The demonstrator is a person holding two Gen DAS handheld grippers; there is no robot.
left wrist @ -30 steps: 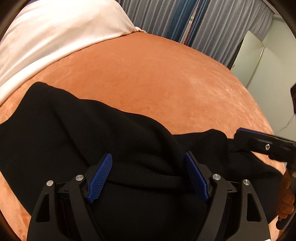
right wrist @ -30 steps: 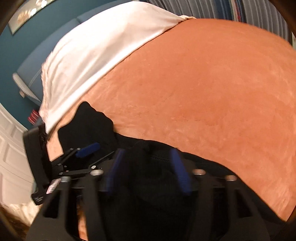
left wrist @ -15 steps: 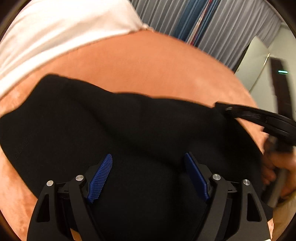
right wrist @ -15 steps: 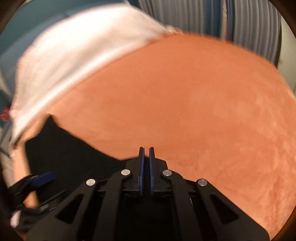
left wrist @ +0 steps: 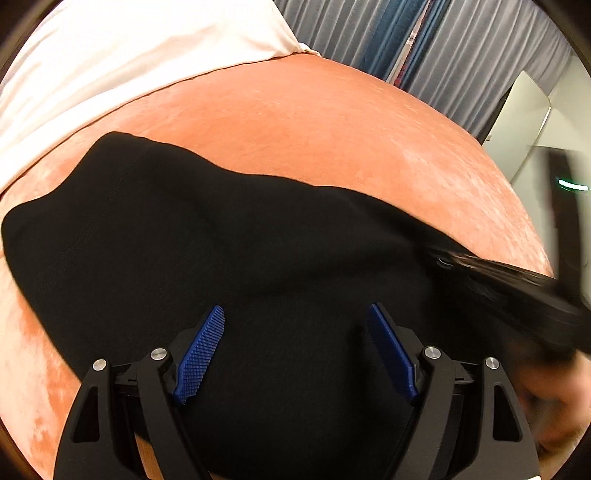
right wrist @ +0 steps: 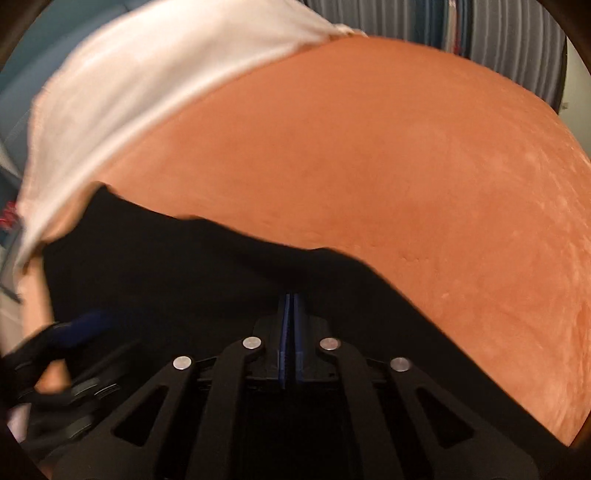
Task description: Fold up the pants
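Black pants (left wrist: 221, 240) lie spread across an orange bed cover (left wrist: 314, 122). My left gripper (left wrist: 295, 332) hangs open and wide just over the cloth, its blue pads (left wrist: 201, 354) not pressing on it. In the right wrist view my right gripper (right wrist: 290, 299) is shut, pads together, at the far edge of the pants (right wrist: 184, 266), where the fabric rises to its tips. In the left wrist view the right gripper (left wrist: 517, 291) is a dark blur at the pants' right end, with a hand (left wrist: 546, 398) behind it. The left gripper (right wrist: 88, 325) shows blurred at lower left.
A white pillow or sheet (left wrist: 129, 55) lies along the far left of the bed (right wrist: 369, 166). Grey and blue curtains (left wrist: 406, 33) hang behind, and a pale cabinet (left wrist: 524, 110) stands at the right. Beyond the pants is bare orange cover.
The right jaws closed on the bunched fabric and moved right and down. The lumpy fold in the pants has been drawn out smooth. The left gripper stayed open, nearly in place.
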